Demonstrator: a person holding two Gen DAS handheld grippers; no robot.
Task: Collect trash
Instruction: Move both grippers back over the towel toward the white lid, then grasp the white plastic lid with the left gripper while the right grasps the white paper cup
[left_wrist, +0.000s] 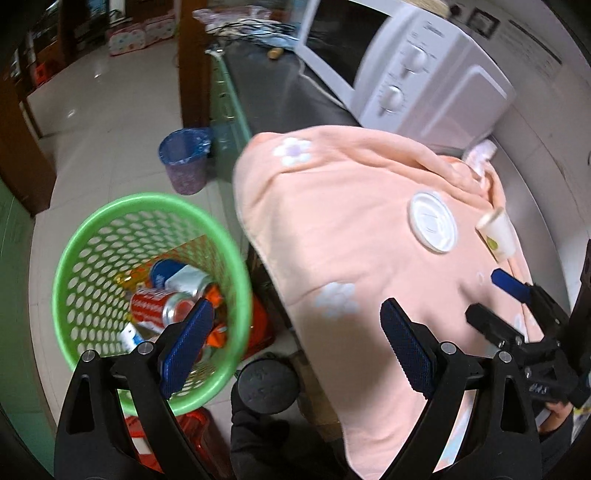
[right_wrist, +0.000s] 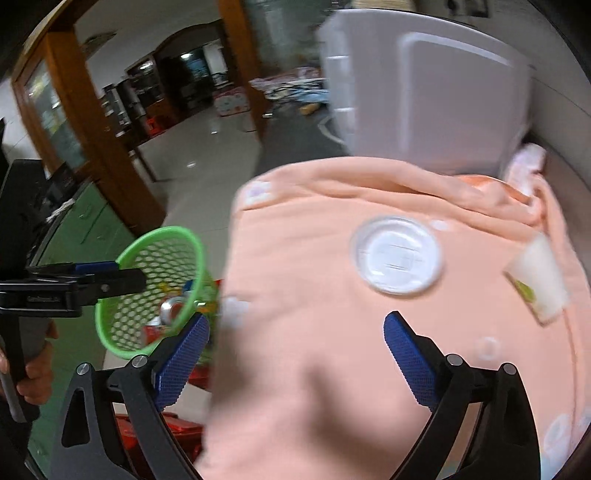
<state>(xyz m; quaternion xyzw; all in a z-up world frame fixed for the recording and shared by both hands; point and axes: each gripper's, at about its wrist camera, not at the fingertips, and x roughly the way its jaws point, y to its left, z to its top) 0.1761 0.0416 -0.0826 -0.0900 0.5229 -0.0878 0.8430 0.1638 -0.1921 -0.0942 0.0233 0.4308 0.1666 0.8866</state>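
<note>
A green mesh basket sits left of the table, with soda cans and wrappers inside. On the pink flowered cloth lie a white plastic lid and a small paper cup tipped on its side. My left gripper hangs open between the basket and the cloth's edge, with nothing in it. My right gripper is open wide over the cloth, short of the lid, and also holds nothing.
A white microwave stands behind the cloth on the dark counter. A purple bin with a blue liner is on the tiled floor. Something red lies under the basket, and a black round object sits below the table edge.
</note>
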